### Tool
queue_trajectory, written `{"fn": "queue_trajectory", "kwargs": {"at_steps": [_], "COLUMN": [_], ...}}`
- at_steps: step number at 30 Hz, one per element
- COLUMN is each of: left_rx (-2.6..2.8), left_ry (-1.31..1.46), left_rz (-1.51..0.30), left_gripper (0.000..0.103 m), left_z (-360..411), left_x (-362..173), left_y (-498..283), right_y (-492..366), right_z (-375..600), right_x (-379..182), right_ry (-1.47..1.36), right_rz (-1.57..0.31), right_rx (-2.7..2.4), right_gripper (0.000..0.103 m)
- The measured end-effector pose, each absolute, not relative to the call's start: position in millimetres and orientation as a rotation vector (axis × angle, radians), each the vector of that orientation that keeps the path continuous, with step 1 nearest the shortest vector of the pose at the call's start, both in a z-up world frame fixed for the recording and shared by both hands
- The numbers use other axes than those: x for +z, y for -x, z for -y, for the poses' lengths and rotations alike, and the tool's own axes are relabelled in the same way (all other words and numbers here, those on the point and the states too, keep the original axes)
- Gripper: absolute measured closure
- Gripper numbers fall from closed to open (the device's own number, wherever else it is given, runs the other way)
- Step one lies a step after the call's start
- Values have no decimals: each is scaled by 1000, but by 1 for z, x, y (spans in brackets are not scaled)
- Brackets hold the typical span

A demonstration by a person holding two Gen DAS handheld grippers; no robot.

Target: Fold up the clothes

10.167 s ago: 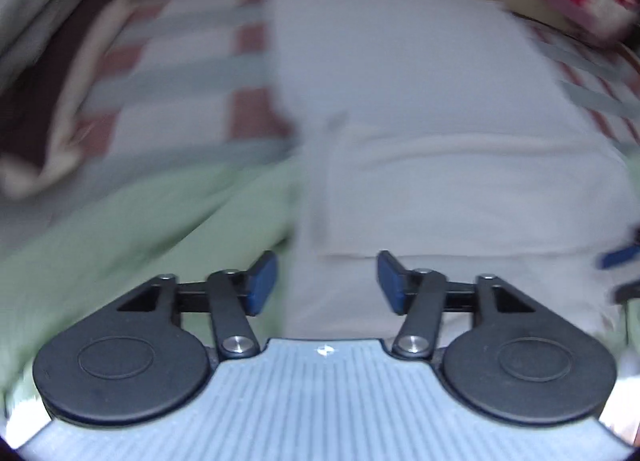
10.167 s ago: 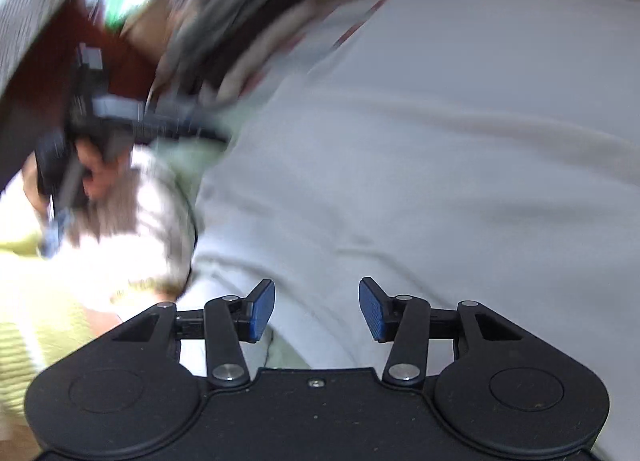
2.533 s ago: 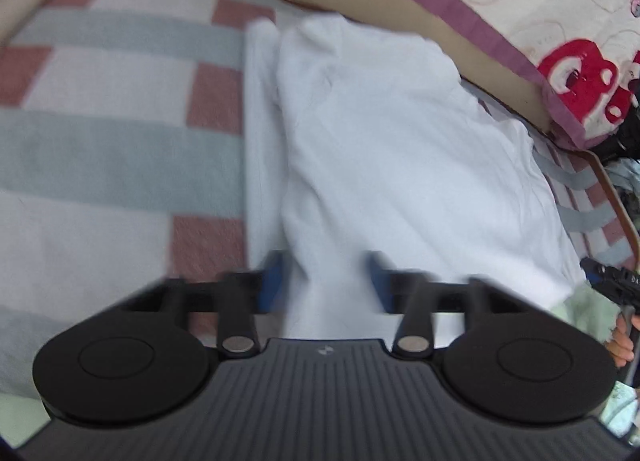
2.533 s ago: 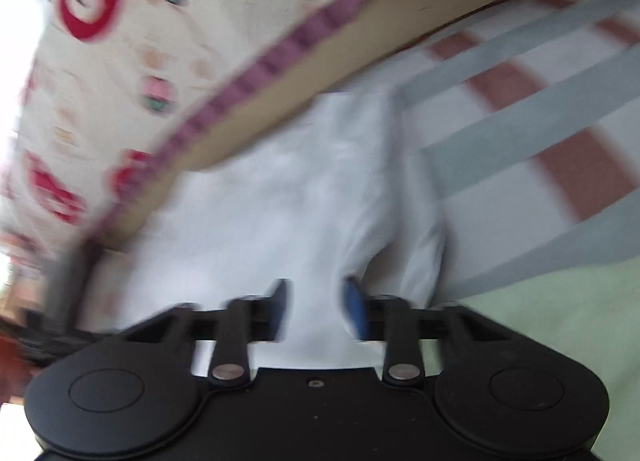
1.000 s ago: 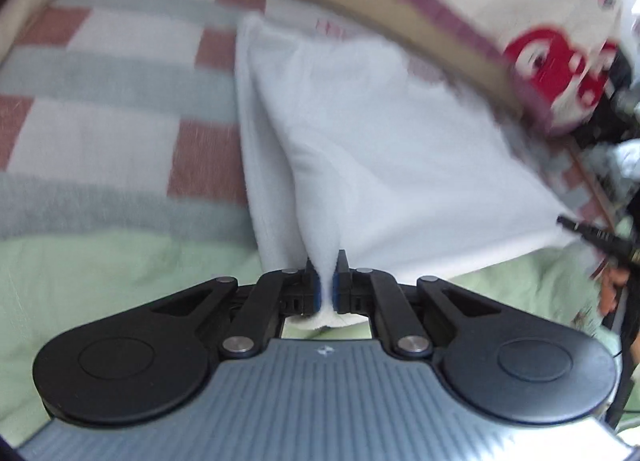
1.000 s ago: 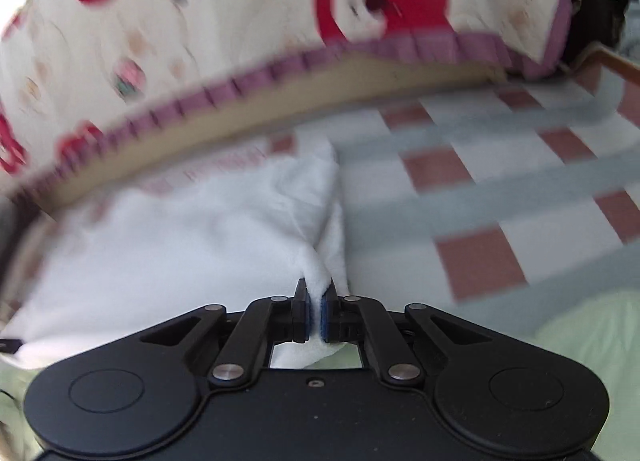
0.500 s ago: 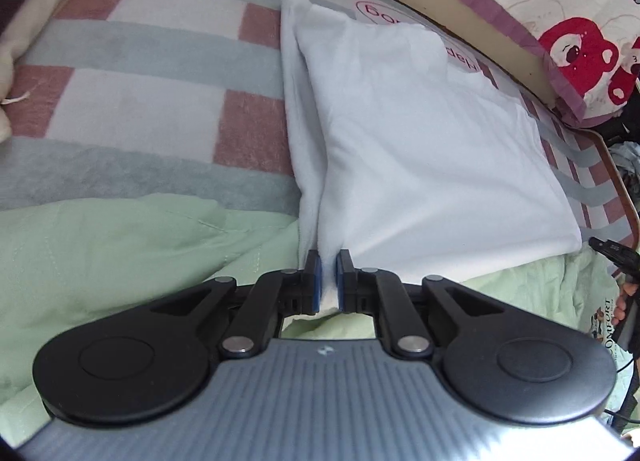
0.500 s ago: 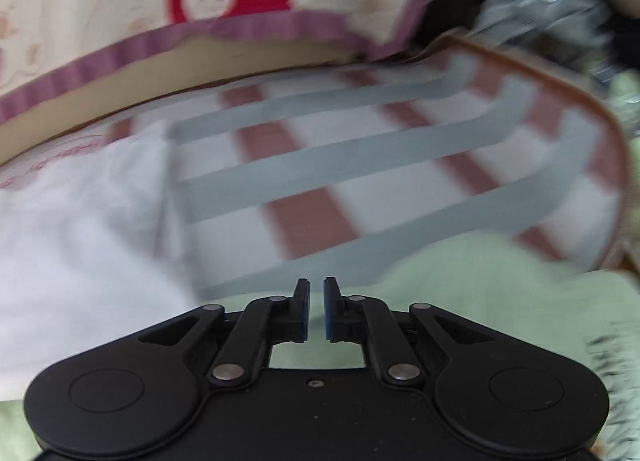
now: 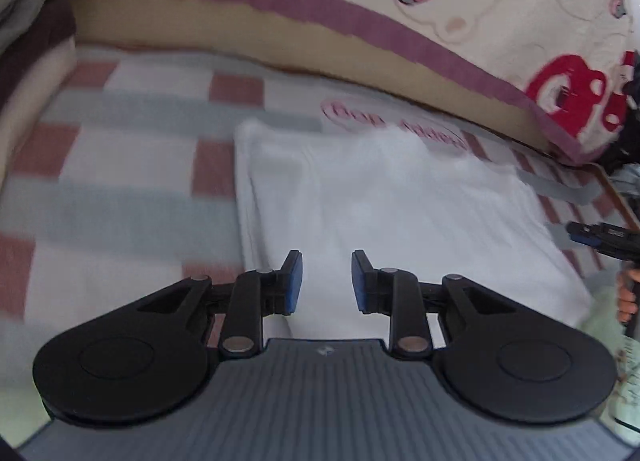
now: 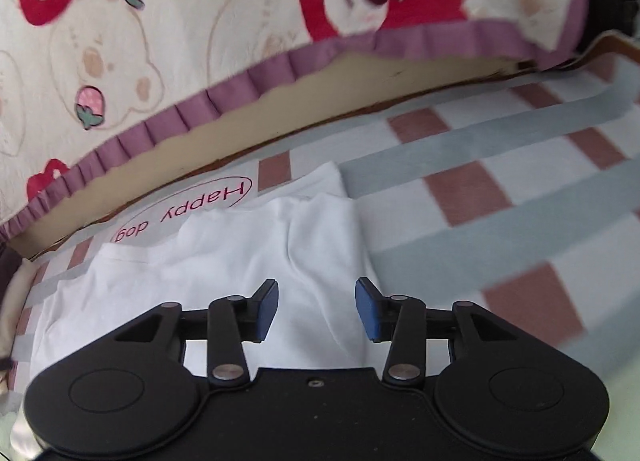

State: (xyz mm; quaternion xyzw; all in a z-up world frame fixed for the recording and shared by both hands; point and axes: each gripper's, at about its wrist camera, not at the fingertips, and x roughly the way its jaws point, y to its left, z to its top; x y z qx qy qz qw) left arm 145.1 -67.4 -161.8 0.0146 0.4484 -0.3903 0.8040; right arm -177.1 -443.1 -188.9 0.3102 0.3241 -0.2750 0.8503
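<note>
1. The folded white cotton garment (image 9: 384, 213) lies flat on the checked pink, grey and white blanket (image 9: 120, 189), its far edge at 12 o'clock beside a pink oval "Happy dog" print (image 10: 182, 211).
2. The left gripper (image 9: 326, 281) has its blue-padded jaws spread apart and empty; the garment's near edge lies under and just beyond the gap, running off toward 1 o'clock.
3. The right gripper (image 10: 316, 309) is likewise spread wide, holding nothing; the garment lies beneath the gap and extends toward 10 o'clock.
4. A cream bear-printed quilt with purple frill (image 10: 240, 21) runs across at 12 o'clock.
</note>
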Motion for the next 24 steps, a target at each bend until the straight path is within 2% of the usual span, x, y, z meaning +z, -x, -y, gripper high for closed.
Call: {"fn": "queue_trajectory", "kwargs": {"at_steps": [3,6,9,15,23,24], "left_rx": [-794,-813,-875,-881,-929,-926], "left_ry": [-17,87,122,137,130,130], "left_rz": [-914,-953,-993,-963,-937,-929], "left_gripper": [77,74,64,59,52,52], "left_z": [80,88,100,105,104,103], "left_x": [-178,-194,-205,-220,-231,-230], "left_y": [-184,-209,-216,-209,-207,-207], "right_y": [156,141,137,132,109,107], "right_z": [471,479,473,485,475,473], "right_x": [-207,-219,-219,-220,-226,-227], "right_ry": [-738,-718,-642,-607,-459,-437], "right_rz": [-749,-835,-863,-815,-784,-784], "right_rx": [-536,-507,-471,-412,-471,-478], "right_gripper": [52,53,52,44,43,46]}}
